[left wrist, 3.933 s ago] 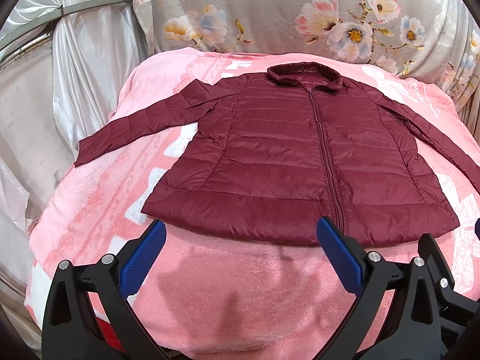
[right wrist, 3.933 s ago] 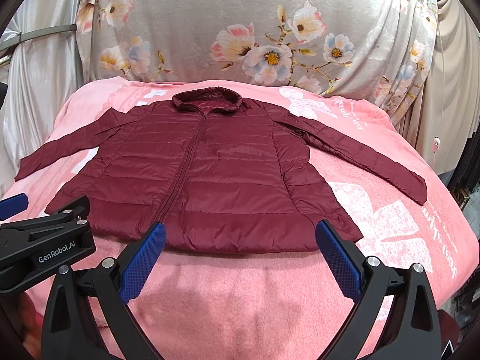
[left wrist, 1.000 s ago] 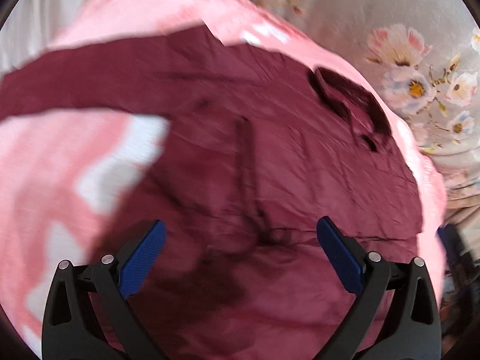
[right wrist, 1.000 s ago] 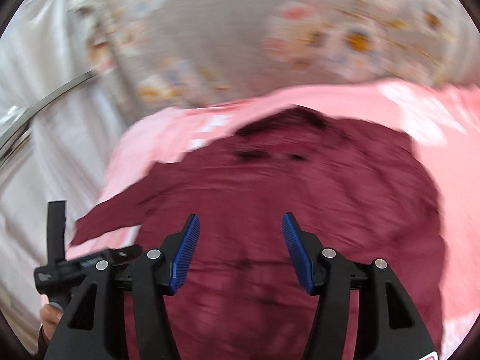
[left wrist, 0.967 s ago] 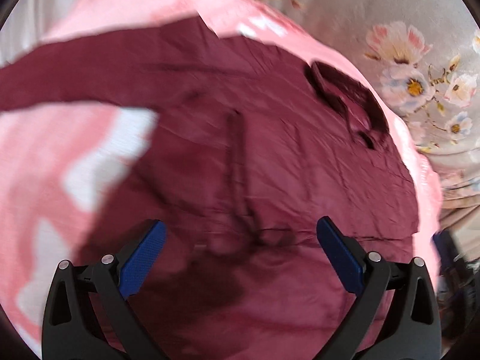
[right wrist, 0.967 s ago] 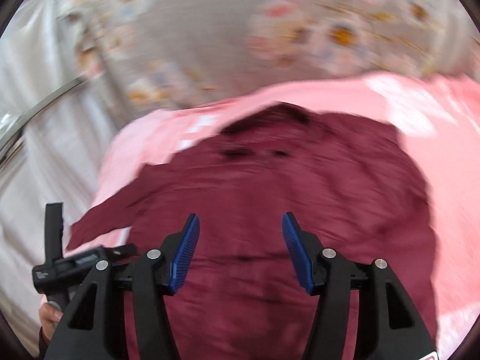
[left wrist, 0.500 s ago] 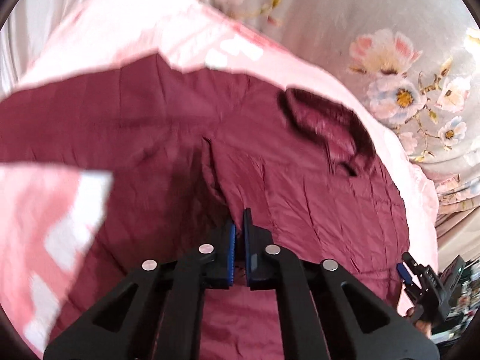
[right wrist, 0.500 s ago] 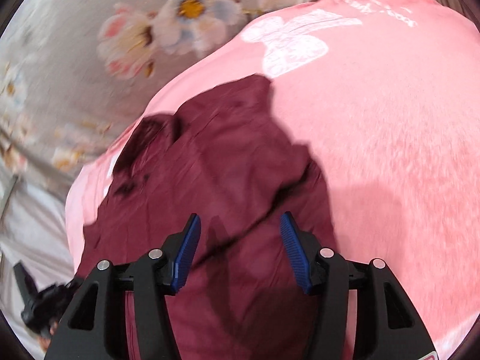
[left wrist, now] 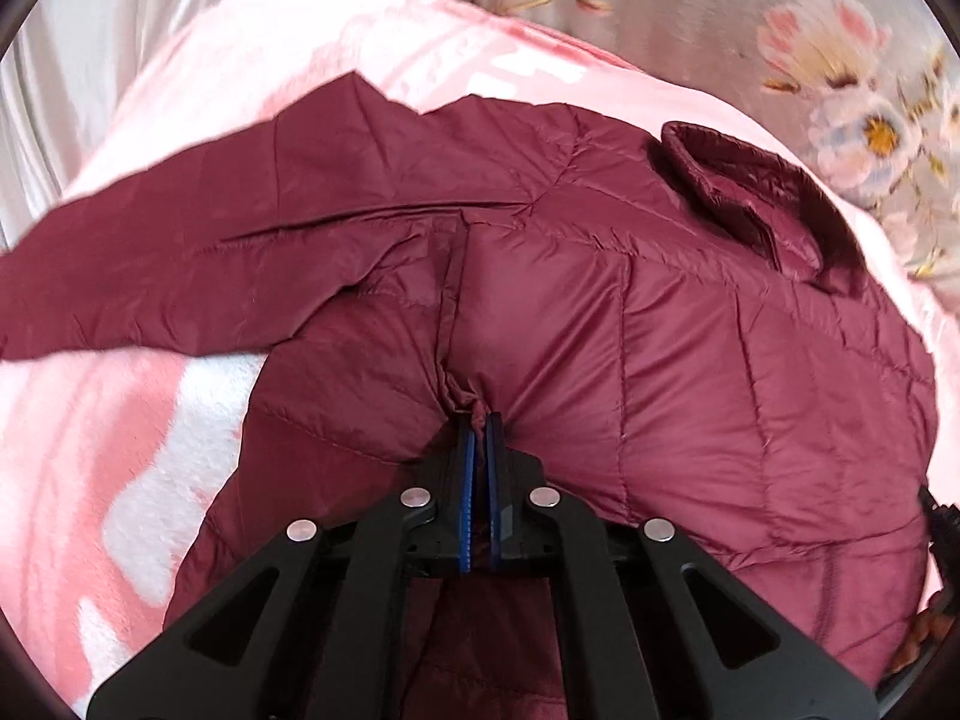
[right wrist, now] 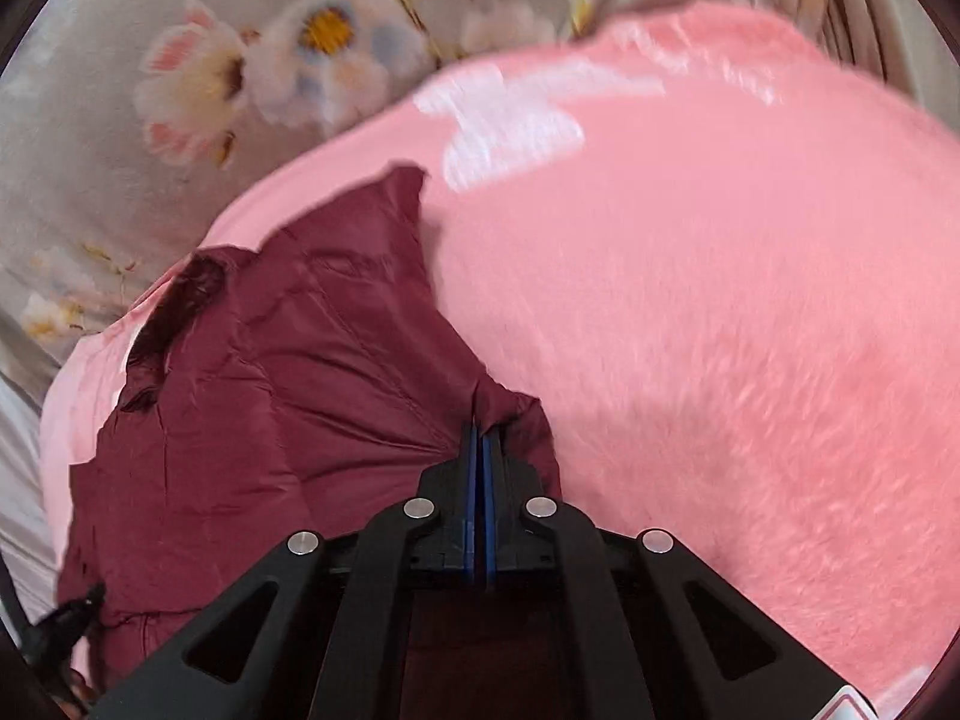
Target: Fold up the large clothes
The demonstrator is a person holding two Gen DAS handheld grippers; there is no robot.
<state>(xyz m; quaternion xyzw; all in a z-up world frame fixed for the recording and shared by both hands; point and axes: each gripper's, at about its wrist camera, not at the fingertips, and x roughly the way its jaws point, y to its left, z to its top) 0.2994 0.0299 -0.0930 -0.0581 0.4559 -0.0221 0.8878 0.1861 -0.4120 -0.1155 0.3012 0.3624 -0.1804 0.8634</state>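
Note:
A maroon quilted jacket (left wrist: 690,360) lies face up on a pink blanket (left wrist: 120,420), its collar (left wrist: 750,192) at the far right and its left sleeve (left wrist: 180,252) stretched out to the left. My left gripper (left wrist: 479,420) is shut on a pinch of the jacket's fabric near the left armpit seam. In the right wrist view the jacket (right wrist: 270,408) fills the lower left. My right gripper (right wrist: 480,435) is shut on the jacket's right edge, where the fabric bunches up.
The pink blanket (right wrist: 720,330) with white patterns covers the bed and stretches right of the jacket. A grey floral cloth (right wrist: 210,60) hangs behind the bed. Silvery drapes (left wrist: 72,30) hang at the far left.
Both grippers came down from above the hem onto the jacket. The left shut on fabric half a second ago. The right has now shut on the jacket's right edge.

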